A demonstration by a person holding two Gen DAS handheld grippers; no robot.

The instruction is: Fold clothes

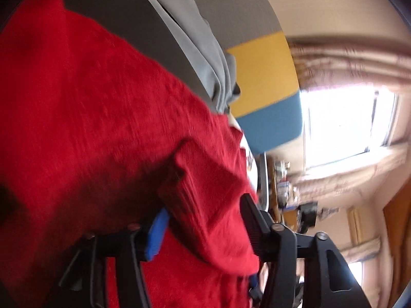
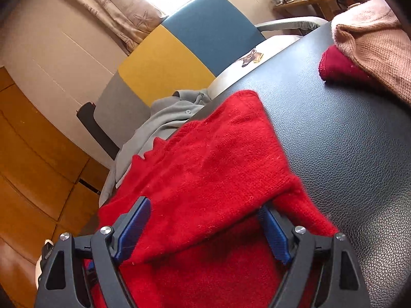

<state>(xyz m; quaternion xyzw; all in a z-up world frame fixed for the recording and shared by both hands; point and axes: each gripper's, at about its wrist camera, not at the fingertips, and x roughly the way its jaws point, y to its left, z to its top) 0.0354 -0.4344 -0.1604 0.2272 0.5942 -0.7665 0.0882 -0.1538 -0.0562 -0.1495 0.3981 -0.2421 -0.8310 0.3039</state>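
A red knit sweater [image 2: 205, 154] lies folded on the black leather tabletop [image 2: 346, 141], one edge hanging over the table's side. My right gripper [image 2: 205, 231] stands open wide, its blue pads either side of a folded flap of the sweater without pressing on it. In the tilted, blurred left wrist view the red sweater [image 1: 90, 102] fills the left half. A ribbed cuff or fold of it lies between the fingers of my left gripper [image 1: 205, 227], which is partly open, and its blue pad [image 1: 156, 233] does not clamp the cloth.
A pink knit garment [image 2: 372, 38] lies over a dark red one [image 2: 336, 66] at the table's far right. A grey garment [image 2: 159, 125] hangs on a chair [image 2: 205, 30] with a blue, yellow and grey back. Wooden floor [image 2: 30, 154] lies to the left.
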